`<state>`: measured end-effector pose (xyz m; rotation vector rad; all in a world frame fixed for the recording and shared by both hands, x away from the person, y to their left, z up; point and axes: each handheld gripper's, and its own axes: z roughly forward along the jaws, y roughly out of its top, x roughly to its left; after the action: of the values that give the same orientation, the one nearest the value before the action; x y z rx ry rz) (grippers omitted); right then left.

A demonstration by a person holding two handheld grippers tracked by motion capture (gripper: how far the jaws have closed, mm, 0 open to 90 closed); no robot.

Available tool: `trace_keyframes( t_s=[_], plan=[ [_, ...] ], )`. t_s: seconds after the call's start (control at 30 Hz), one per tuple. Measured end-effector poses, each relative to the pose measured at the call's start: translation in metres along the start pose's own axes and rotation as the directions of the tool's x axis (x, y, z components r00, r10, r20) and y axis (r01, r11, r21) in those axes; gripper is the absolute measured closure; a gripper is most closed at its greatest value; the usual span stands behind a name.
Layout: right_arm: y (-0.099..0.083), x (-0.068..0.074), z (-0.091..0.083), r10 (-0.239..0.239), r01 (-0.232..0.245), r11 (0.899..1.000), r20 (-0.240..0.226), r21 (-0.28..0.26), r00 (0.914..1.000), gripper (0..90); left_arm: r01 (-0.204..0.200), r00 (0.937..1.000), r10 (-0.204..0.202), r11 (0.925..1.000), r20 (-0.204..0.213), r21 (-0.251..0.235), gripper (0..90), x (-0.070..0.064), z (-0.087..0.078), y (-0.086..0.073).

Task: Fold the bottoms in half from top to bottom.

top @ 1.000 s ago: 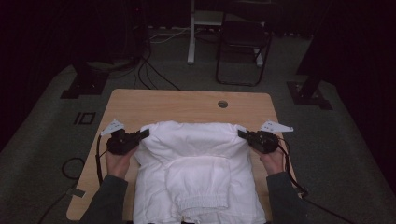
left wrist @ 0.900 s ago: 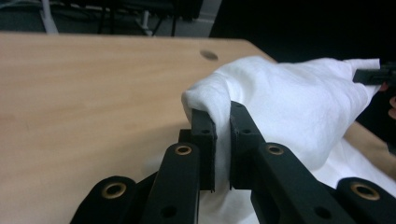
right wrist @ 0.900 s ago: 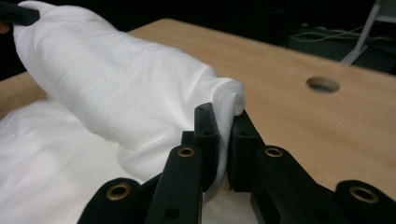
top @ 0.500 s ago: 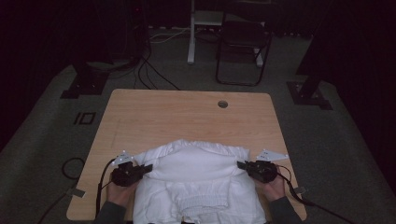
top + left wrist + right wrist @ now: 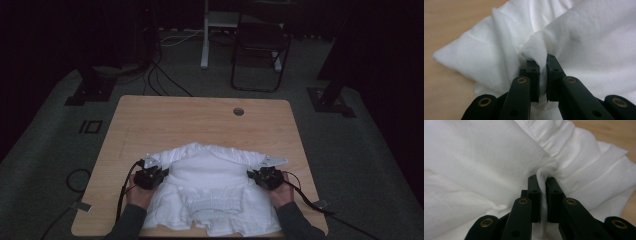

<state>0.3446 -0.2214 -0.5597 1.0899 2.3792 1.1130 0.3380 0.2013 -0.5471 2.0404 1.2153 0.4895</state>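
I see the white garment (image 5: 207, 187) lying bunched on the near half of the wooden surface (image 5: 200, 120). My left hand-held gripper (image 5: 161, 173) pinches a fold at its left edge, and my right hand-held gripper (image 5: 251, 174) is clamped on a fold at its right edge

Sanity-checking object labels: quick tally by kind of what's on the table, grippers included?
White garment: 1
Grippers: 2, left gripper and right gripper, each shut on the garment
Total: 3
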Motion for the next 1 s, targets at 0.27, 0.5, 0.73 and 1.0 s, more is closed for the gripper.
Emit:
trace_keyframes(
  t_s=[0.27,0.5,0.73,1.0],
  plan=[
    [0.034,-0.027,0.033,0.024,-0.024,1.0,0.063,-0.002,0.9977,83.8,0.065,0.996,-0.066,0.9976,-0.059,-0.023,83.5,0.023,0.031,0.031],
    [0.052,-0.043,0.053,0.069,-0.068,0.997,0.105,-0.022,0.992,83.9,0.115,0.988,-0.12,0.992,-0.097,-0.051,83.5,0.032,0.048,0.045],
    [0.058,-0.047,0.06,0.112,-0.109,0.993,0.11,-0.04,0.9876,83.9,0.153,0.9824,-0.157,0.987,-0.101,-0.05,83.6,0.035,0.052,0.051],
    [0.073,-0.056,0.029,0.139,-0.128,0.982,0.072,-0.141,0.9877,84.3,0.242,0.9691,-0.247,0.952,0.0,-0.187,84.8,0.049,0.015,0.064]
  ],
)
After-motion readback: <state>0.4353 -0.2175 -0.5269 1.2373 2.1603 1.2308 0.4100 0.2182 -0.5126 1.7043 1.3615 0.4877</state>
